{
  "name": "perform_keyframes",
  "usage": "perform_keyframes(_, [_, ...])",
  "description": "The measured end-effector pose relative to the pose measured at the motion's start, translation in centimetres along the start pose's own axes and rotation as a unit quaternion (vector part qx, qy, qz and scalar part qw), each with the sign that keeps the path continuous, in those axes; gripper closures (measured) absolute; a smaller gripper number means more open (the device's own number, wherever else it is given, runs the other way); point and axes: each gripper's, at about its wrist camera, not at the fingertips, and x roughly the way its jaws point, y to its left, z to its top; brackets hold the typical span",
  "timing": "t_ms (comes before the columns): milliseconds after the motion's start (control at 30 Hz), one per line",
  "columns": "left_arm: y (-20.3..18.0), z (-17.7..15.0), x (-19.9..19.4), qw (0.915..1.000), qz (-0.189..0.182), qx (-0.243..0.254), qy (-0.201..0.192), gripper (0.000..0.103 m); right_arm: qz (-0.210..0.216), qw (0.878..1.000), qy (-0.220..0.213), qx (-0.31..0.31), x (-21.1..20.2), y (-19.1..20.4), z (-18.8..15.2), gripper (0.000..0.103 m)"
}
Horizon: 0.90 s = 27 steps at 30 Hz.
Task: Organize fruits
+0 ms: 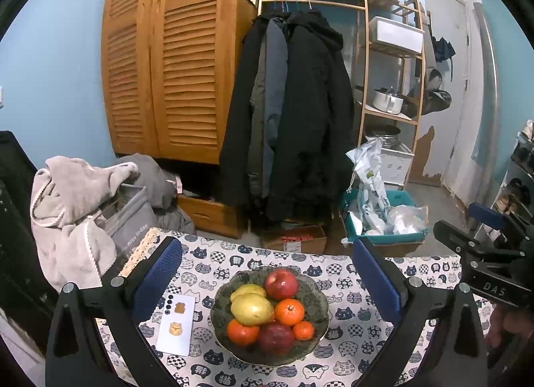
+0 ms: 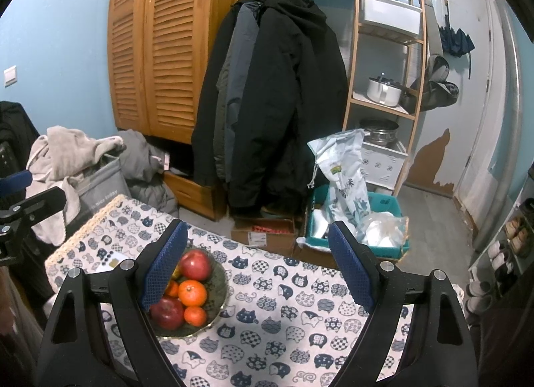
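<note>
A dark green bowl (image 1: 317,293) stands on the cat-print tablecloth (image 1: 350,347), holding two red apples (image 1: 281,283), two yellow-green pears (image 1: 251,309) and three oranges (image 1: 289,311). My left gripper (image 1: 267,280) hovers open above and behind the bowl, nothing between its blue pads (image 1: 160,273). In the right wrist view the bowl (image 2: 220,283) lies at lower left, partly hidden by the left finger. An apple (image 2: 195,265) and an orange (image 2: 192,293) show there. My right gripper (image 2: 257,270) is open and empty, over bare cloth to the right of the bowl.
A white phone (image 1: 177,325) lies on the cloth left of the bowl. Beyond the table: a laundry basket with towels (image 1: 73,200), a wooden wardrobe (image 1: 173,60), hanging coats (image 1: 293,113), a teal bin with bags (image 1: 383,220), a shelf rack (image 1: 390,86).
</note>
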Motion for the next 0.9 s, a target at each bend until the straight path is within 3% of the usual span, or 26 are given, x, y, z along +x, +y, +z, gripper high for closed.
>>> perform_keyframes(900, [-0.18,0.65,-0.14,1.0000,-0.002,0.006,0.000,0.001,-0.001,1.000,0.000,-0.002,-0.09,-0.07,-0.01,0.018])
